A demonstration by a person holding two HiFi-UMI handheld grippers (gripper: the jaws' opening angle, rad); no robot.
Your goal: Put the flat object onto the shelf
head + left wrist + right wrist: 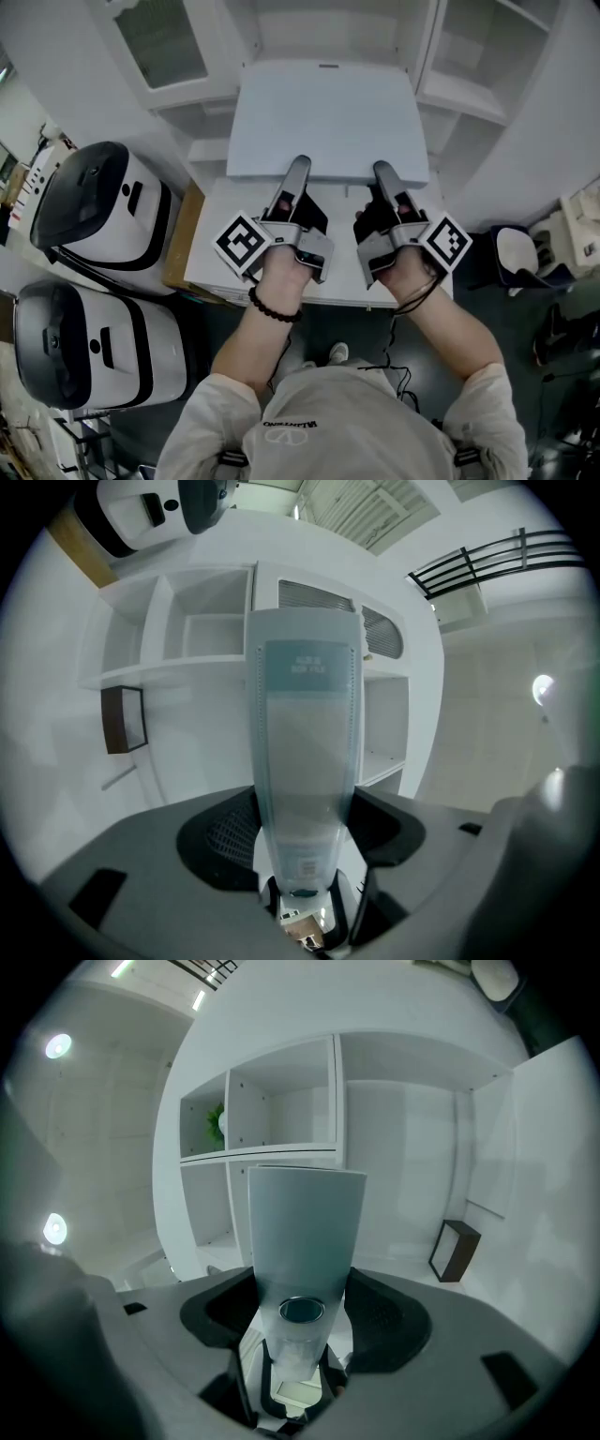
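Observation:
The flat object [328, 117] is a wide, pale blue-white file case, held level above the white table [214, 274]. My left gripper [298, 171] is shut on its near edge left of centre, and my right gripper [384, 174] is shut on the same edge to the right. In the left gripper view the case [305, 752] stands edge-on between the jaws of the left gripper [305, 838]. The right gripper view shows the same, with the case [305, 1227] clamped in the right gripper [302, 1321]. The white shelf unit [187, 639] rises just beyond, its compartments [281, 1101] facing me.
Two white and black appliances [94, 202] [84, 342] stand at the left, beside a wooden board [181, 246]. A dark brown frame [457, 1251] leans in a lower shelf bay. A green plant [216, 1124] sits in an upper compartment. Bags [525, 253] lie on the floor at the right.

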